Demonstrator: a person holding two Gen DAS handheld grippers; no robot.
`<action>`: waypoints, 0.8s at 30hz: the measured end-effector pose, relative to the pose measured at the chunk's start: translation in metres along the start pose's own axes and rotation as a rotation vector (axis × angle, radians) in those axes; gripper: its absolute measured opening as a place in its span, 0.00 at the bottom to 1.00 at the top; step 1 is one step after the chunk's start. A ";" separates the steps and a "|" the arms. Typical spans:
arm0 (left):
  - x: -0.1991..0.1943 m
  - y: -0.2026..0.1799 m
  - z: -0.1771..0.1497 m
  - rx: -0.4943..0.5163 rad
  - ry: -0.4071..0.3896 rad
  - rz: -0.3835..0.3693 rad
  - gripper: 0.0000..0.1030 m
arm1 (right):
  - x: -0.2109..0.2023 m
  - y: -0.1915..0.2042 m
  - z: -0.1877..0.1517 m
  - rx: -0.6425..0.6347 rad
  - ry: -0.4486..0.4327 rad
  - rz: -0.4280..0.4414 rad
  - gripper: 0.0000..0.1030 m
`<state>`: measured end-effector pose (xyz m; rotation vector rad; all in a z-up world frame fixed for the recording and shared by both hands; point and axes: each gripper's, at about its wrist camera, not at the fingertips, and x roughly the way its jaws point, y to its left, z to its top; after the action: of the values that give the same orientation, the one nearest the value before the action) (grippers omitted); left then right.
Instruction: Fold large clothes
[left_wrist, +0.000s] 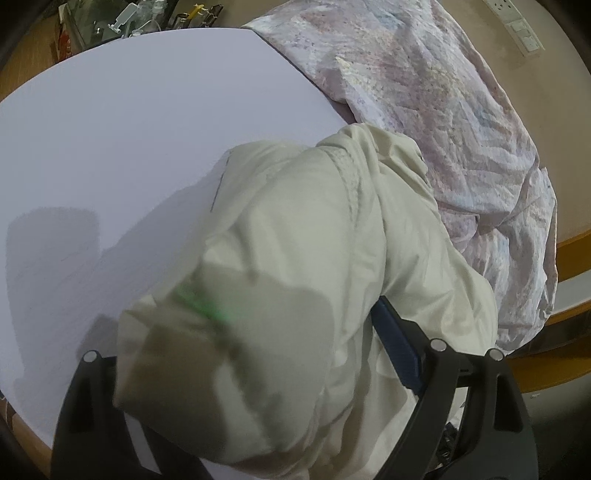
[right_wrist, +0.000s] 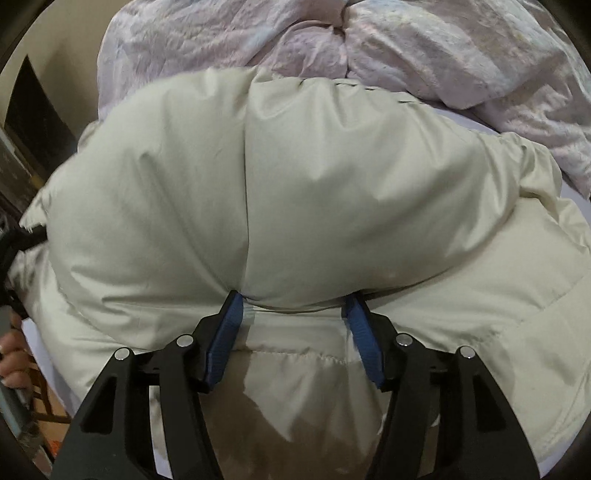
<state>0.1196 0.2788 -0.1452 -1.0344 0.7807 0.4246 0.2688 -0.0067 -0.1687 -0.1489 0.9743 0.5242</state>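
So I'm mid-fold on this cream puffy jacket (right_wrist: 314, 184) and it's a handful. It's bunched on the near right part of the white desk (left_wrist: 129, 129), with a floral duvet (left_wrist: 443, 110) heaped behind it and touching its far edge.

My right tool (right_wrist: 293, 314) has its blue pads spread apart, tips pressed against the underside of a big rolled-over bulge of the jacket, fabric sitting between them but not pinched as far as I can see. My left tool (left_wrist: 258, 369) is mostly buried: one blue pad (left_wrist: 399, 350) shows on the right side, the other is under a blurry flap of jacket draped over it. Looks like it's carrying cloth, but I honestly cannot tell if it's clamped or apart.

My guess for doing this step well: get a real bite on a seam or hem with the right tool before lifting, since slick padded fabric will probably slide off. Then carry both sides over together so the fold lands flat on the bare desk and doesn't drag the duvet along
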 end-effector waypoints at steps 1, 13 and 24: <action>0.001 0.000 0.001 -0.006 -0.002 -0.001 0.85 | 0.002 0.002 0.002 0.000 -0.005 -0.001 0.58; -0.007 -0.012 0.011 -0.006 -0.038 -0.079 0.37 | 0.001 0.006 0.000 -0.012 -0.039 -0.002 0.58; -0.061 -0.111 0.005 0.228 -0.097 -0.337 0.29 | 0.003 0.001 0.006 -0.007 -0.036 0.022 0.58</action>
<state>0.1528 0.2344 -0.0313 -0.9026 0.5400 0.0924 0.2743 -0.0030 -0.1682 -0.1350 0.9398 0.5490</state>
